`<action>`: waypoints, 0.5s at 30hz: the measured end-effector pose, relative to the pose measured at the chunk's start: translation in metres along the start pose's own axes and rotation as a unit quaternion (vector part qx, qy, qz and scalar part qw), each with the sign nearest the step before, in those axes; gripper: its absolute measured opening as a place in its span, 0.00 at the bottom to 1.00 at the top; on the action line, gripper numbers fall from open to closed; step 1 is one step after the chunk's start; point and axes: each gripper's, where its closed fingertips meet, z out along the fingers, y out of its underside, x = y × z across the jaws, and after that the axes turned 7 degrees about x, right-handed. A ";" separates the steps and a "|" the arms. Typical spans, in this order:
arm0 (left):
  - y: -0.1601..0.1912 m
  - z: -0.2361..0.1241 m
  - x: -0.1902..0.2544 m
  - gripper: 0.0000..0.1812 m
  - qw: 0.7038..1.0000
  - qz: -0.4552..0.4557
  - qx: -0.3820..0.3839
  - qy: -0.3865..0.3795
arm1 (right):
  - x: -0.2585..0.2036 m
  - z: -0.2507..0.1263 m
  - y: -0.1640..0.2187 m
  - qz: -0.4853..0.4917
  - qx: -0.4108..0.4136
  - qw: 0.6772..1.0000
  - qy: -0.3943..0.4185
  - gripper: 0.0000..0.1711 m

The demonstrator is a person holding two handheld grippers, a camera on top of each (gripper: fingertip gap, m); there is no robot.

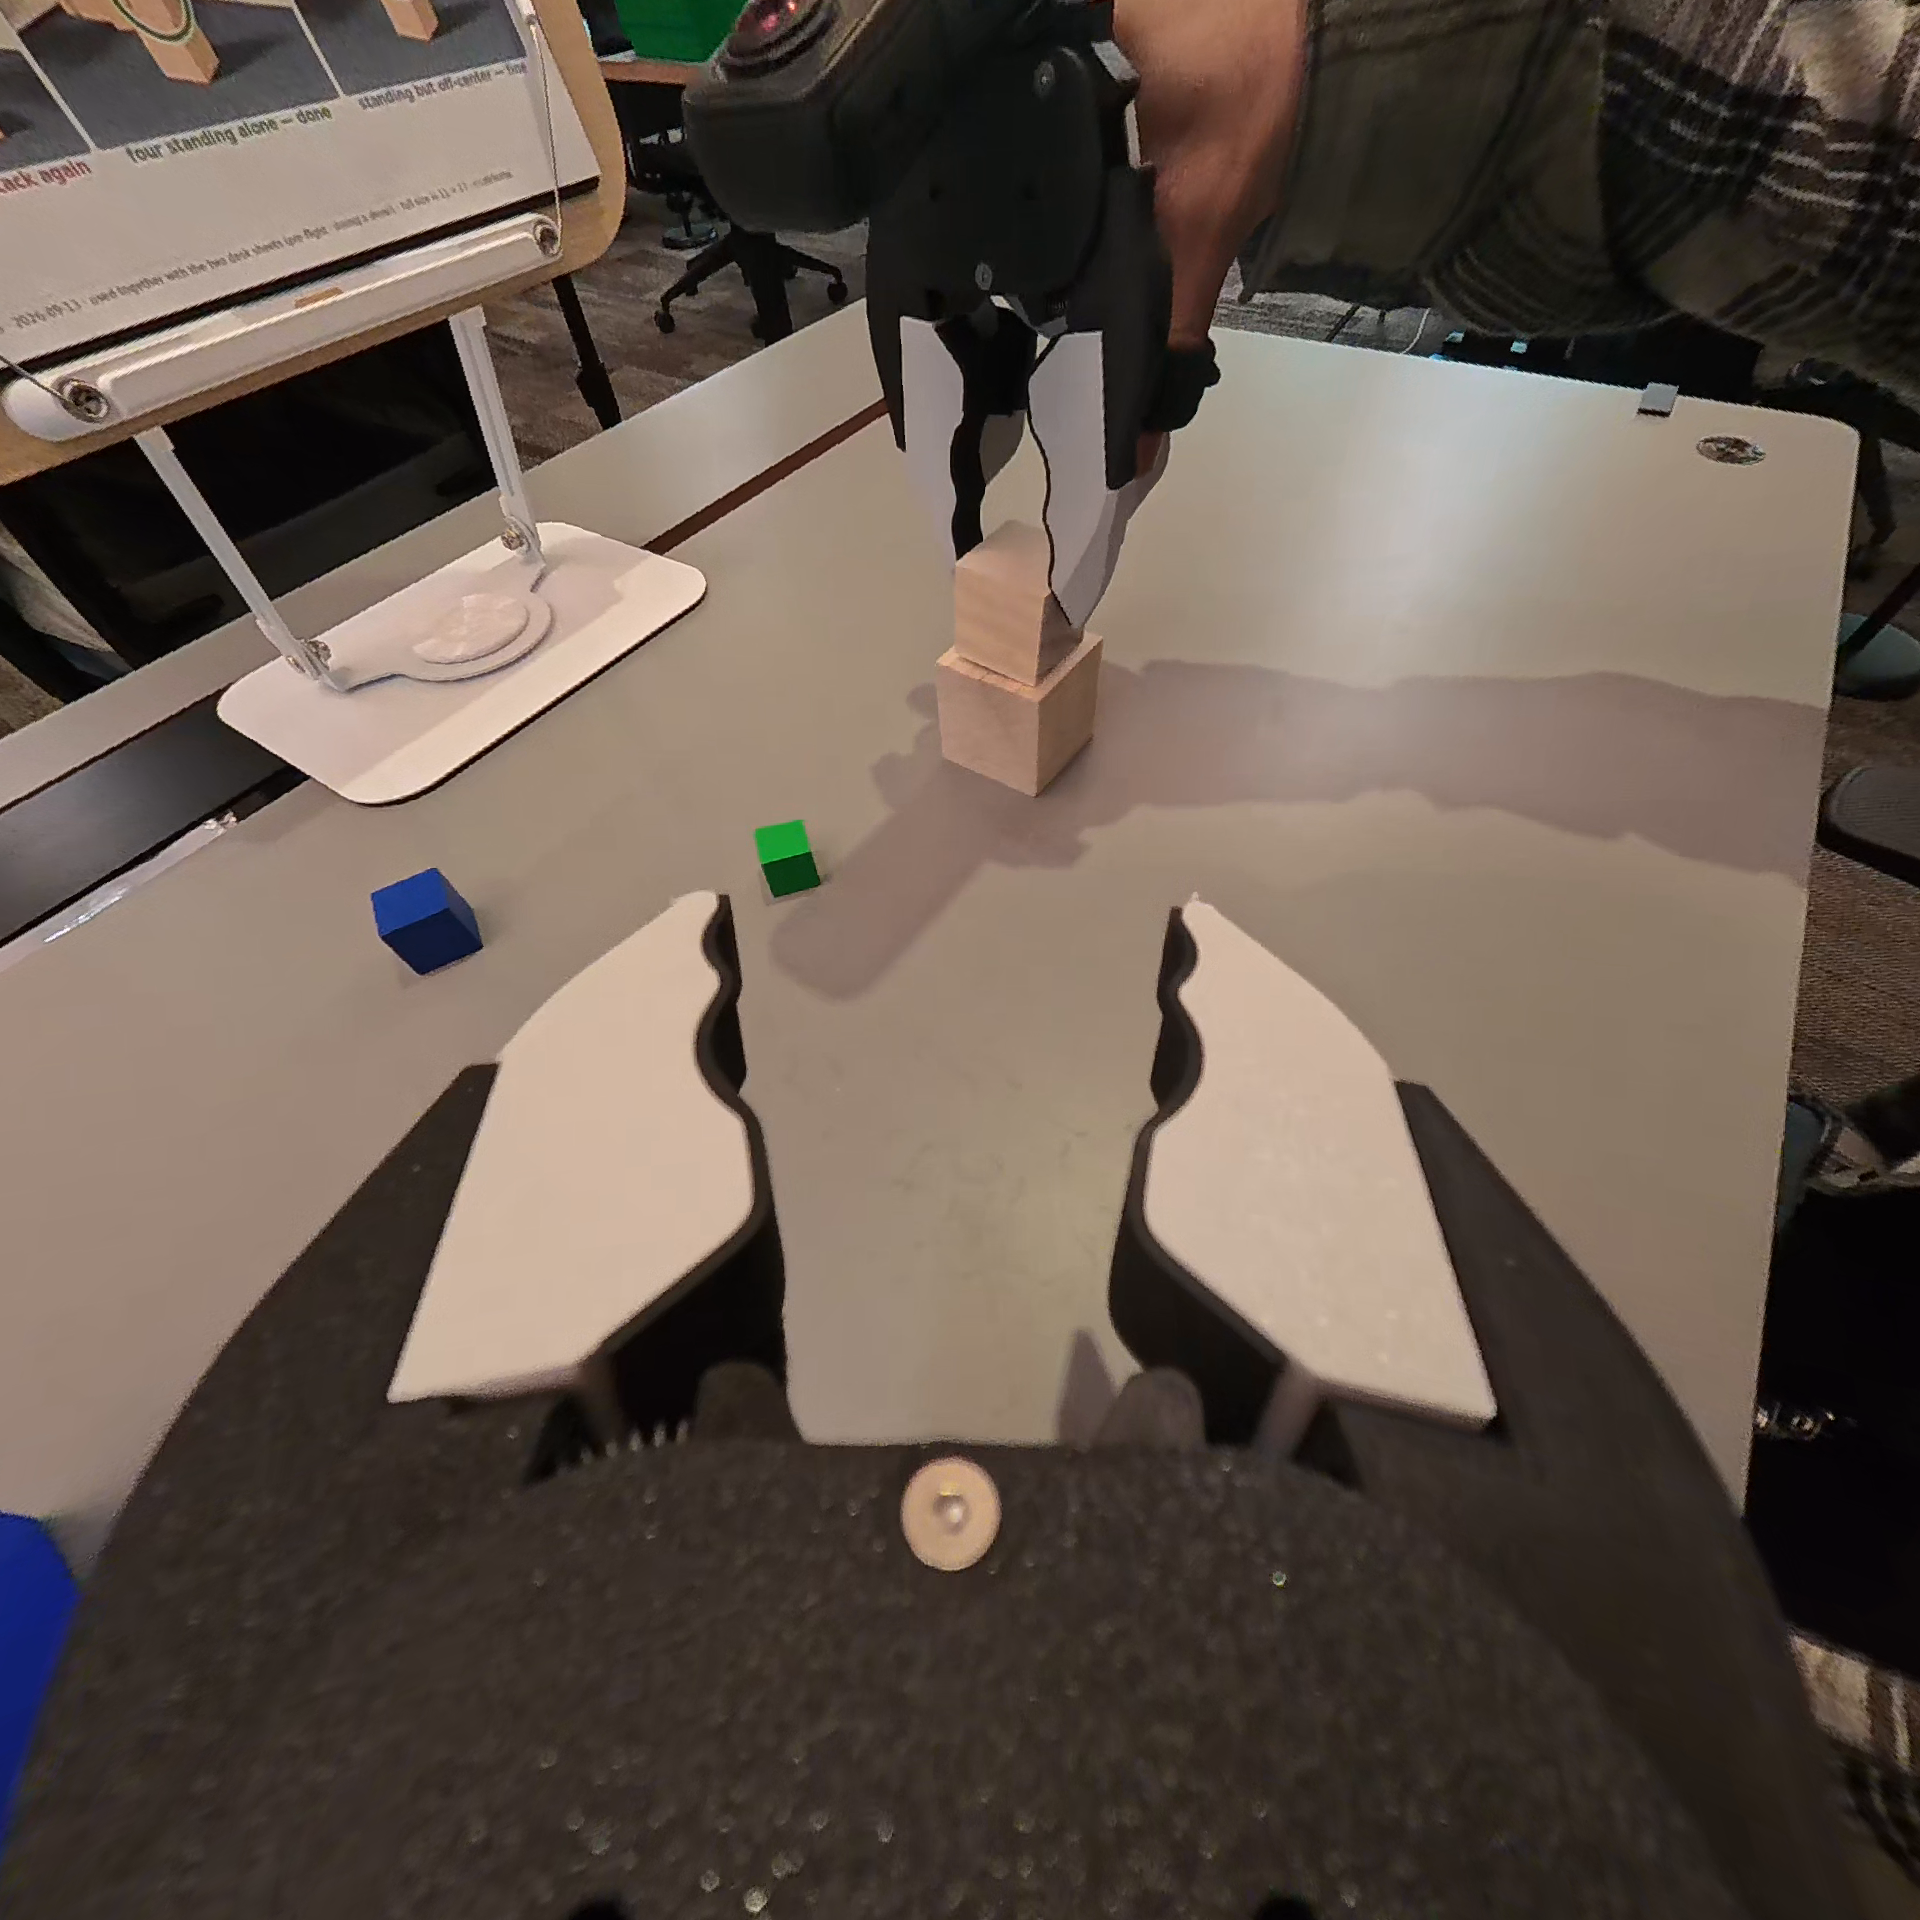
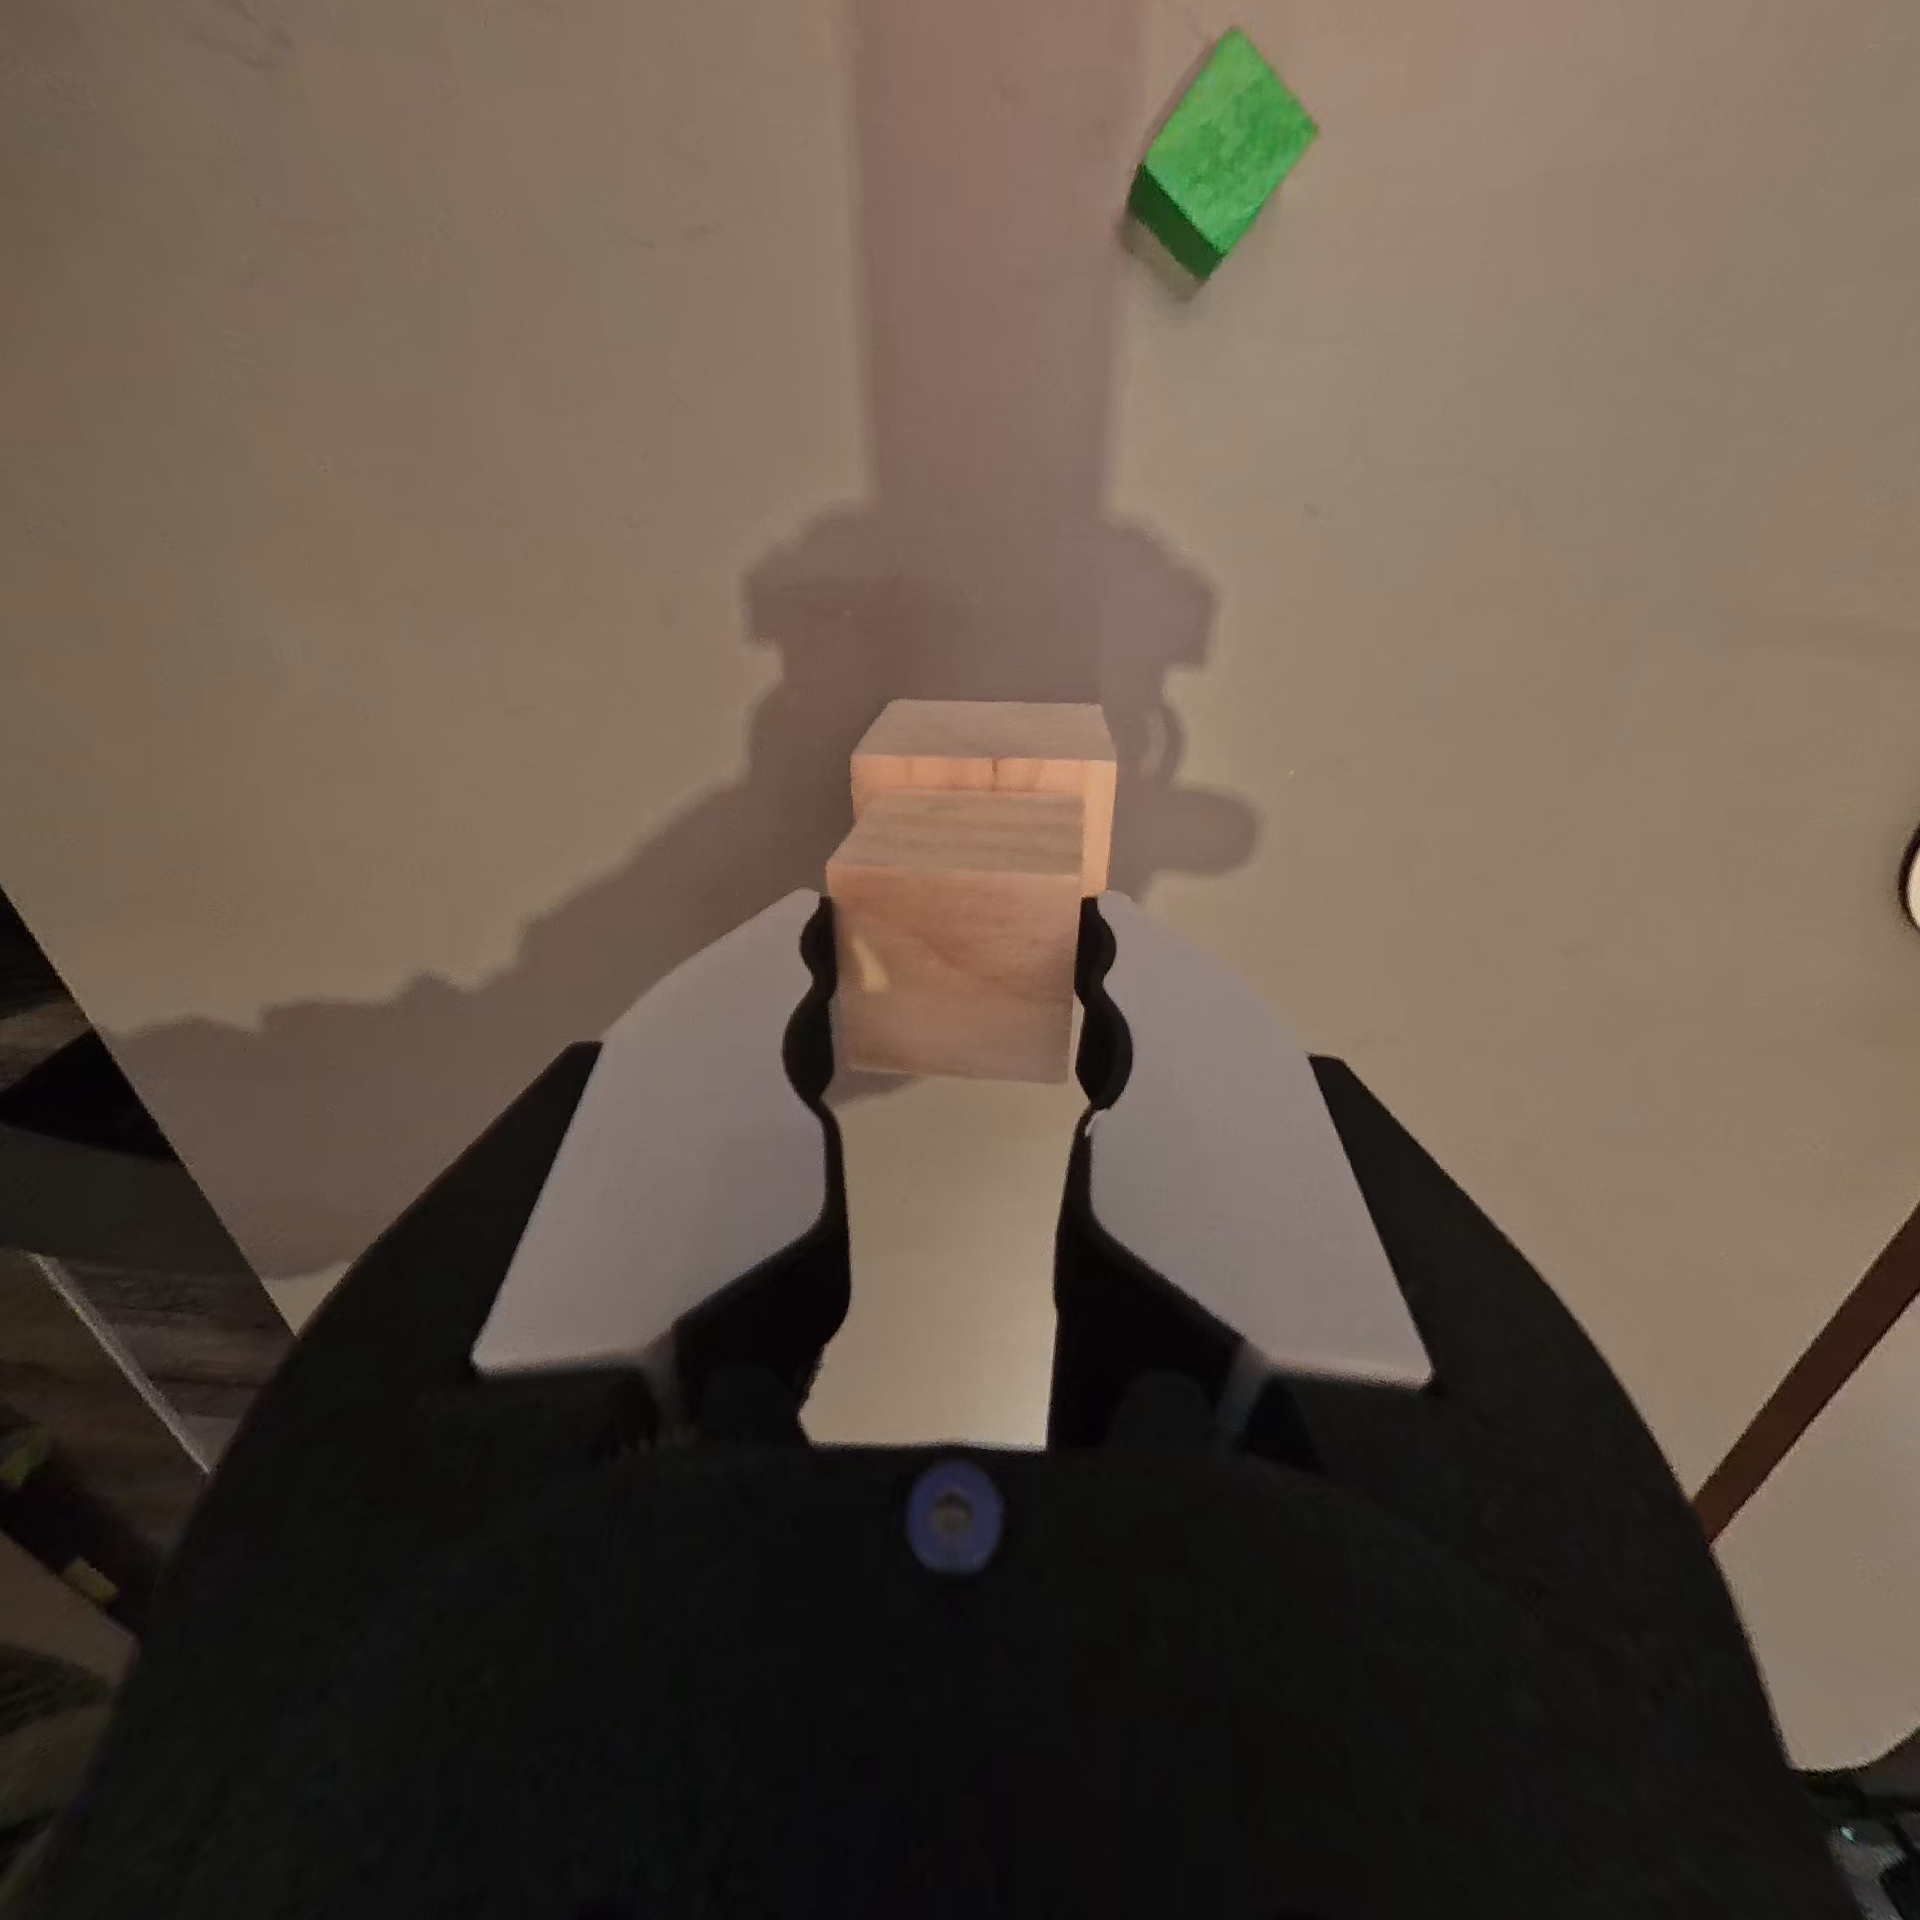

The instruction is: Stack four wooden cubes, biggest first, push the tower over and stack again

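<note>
My right tool (image 2: 954, 987) is clamped on the smaller plain cube (image 2: 956, 961), setting it on the bigger cube (image 1: 1016, 722) as layer 2. Left tool (image 1: 951, 1013) waits, spread apart and empty; green cube (image 1: 787, 857) and blue cube (image 1: 424, 920) sit on the desk (image 1: 1351, 582) nearer me than that base.

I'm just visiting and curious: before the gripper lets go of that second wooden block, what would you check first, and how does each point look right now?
1. Right gripper grips the smaller plain cube: ok.
2. The cube sits flat on the bigger plain cube: cannot tell; a thin gap shows at one edge.
3. Centred on the base: not ok, slightly offset.
4. Left gripper open and away from the tower: ok.
5. Blue cube and green cube free on the table for later: ok.
</note>
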 end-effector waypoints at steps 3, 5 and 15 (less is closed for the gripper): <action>0.001 0.000 0.000 0.43 1.000 0.000 -0.002 0.000 | -0.001 0.000 0.000 0.010 -0.001 1.000 -0.007 0.26; 0.001 0.000 0.000 0.42 1.000 0.001 -0.002 0.000 | -0.001 0.000 0.000 0.014 -0.002 1.000 -0.009 0.26; 0.001 0.000 0.000 0.43 1.000 0.002 -0.003 -0.001 | 0.001 0.000 -0.003 0.003 0.008 1.000 0.004 0.32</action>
